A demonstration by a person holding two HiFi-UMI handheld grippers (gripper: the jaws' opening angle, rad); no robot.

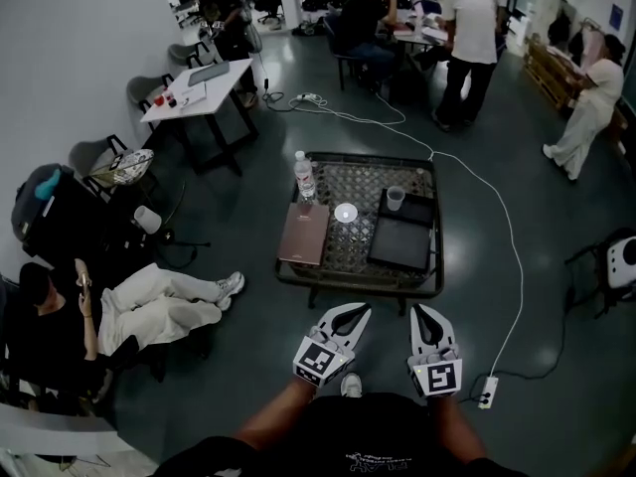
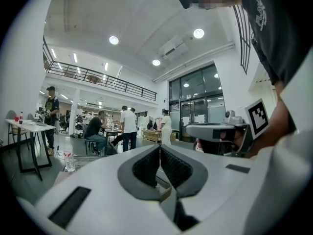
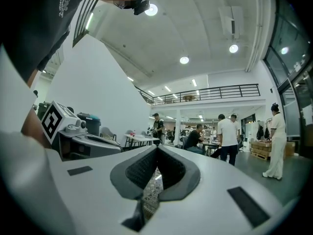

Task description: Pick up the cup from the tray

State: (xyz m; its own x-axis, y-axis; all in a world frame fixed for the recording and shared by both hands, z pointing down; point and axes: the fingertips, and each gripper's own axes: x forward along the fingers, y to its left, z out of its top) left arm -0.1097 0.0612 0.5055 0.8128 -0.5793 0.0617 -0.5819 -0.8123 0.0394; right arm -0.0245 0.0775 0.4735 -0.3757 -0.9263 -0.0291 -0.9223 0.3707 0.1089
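Place: open-plan office or lab hall
Just ahead of fingertips [image 1: 343, 318]: low mesh table [image 1: 350, 251]
Far beyond fingertips: white desk [image 1: 204, 87], seated person [image 1: 360, 18], mezzanine railing [image 2: 98, 77]

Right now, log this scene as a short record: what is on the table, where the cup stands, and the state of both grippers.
table: low dark lattice-top table
tray: black rectangular tray, on the table's right side
cup: clear plastic cup, upright at the tray's far end
other items: clear water bottle, brown book, small white round disc, all left of the tray
left gripper: shut, empty, short of the table
right gripper: shut, empty, short of the table
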